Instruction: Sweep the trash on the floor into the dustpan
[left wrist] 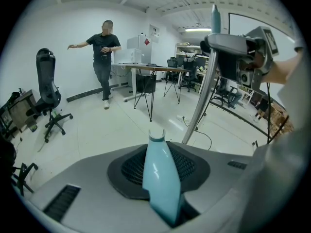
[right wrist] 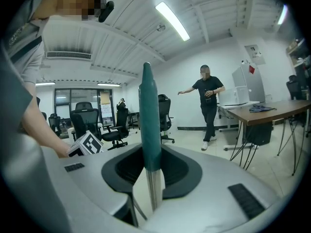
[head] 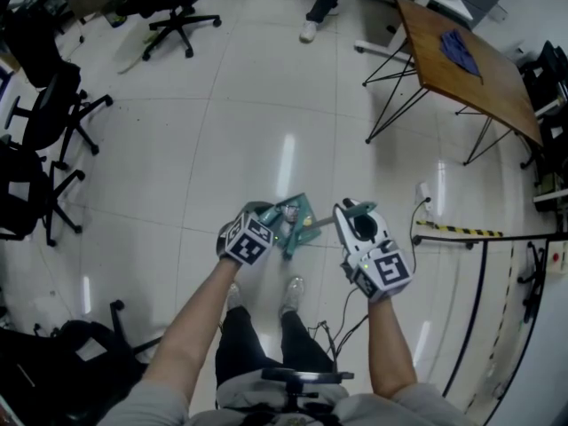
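In the head view my left gripper point(head: 269, 224) is shut on the handle of a teal dustpan point(head: 296, 216) that hangs just above the white floor in front of my feet. The left gripper view shows that pale blue handle point(left wrist: 159, 171) pinched between the jaws of my left gripper point(left wrist: 163, 188). My right gripper point(head: 344, 213) is shut on the broom. The broom's dark teal grip point(right wrist: 147, 115) and metal shaft point(right wrist: 154, 191) run up between the jaws of my right gripper point(right wrist: 151, 178). The shaft point(left wrist: 200, 101) slants past the dustpan. No trash shows on the floor.
A wooden table point(head: 461, 60) on thin black legs stands at the far right. Black office chairs point(head: 44, 122) line the left side. A person point(left wrist: 103, 47) stands far off by the table. A cable and power strip point(head: 424, 193) lie right of me, beside a black railing point(head: 484, 264).
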